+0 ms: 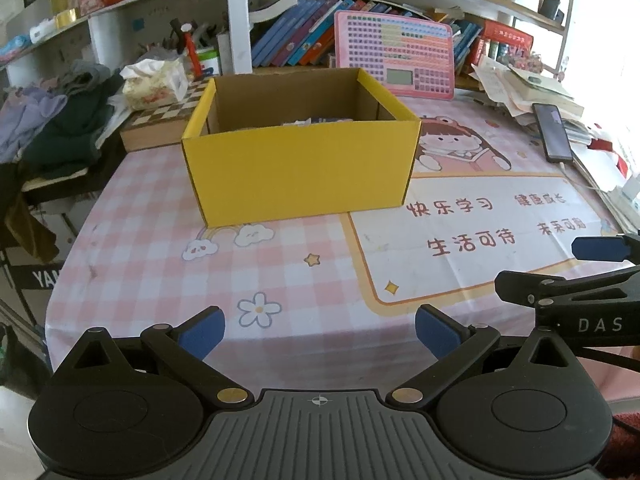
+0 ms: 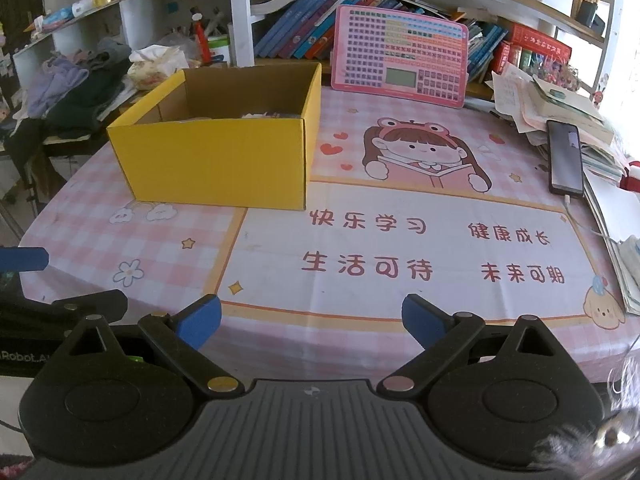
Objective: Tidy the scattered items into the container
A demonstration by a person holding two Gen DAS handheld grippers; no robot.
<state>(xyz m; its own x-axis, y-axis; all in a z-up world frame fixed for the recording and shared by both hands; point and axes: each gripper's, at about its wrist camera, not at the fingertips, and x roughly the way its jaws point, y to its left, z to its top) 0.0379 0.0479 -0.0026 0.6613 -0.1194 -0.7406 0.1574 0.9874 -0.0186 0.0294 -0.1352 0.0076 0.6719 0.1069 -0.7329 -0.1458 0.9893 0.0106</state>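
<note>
**Yellow cardboard box** [image 1: 298, 168]. Open-topped, corrugated, brown inside. It stands on the pink checked table mat [image 1: 160, 248], toward the back left, in front of the bookshelf. Some items [image 1: 298, 122] lie on its floor; only their tops show over the near wall, too little to name them. Judged light and fairly stiff, but the walls will buckle under a hard pinch. If it must be moved, take one wall near a corner, over the rim, or push it flat along the mat.

**Scattered items.** None shows loose on the mat in either wrist view. The work looks at or near its end, unless pieces lie out of frame. The pieces in the box look flat and papery, so likely light and thin, best taken by an edge; this is a guess from a sliver.

**Left gripper** [image 1: 320, 334]. Jaws spread wide, nothing between them, held low over the near edge of the mat, well short of the box.

**Right gripper** [image 2: 312, 320]. Jaws likewise apart and bare, beside the left one, over the printed lettering.

**Not for tidying, by appearance:** a pink learning tablet [image 2: 400, 58] propped against the books; a phone [image 2: 566, 158] on a paper stack at the right; a tissue pack [image 1: 154, 82] left of the box.
</note>
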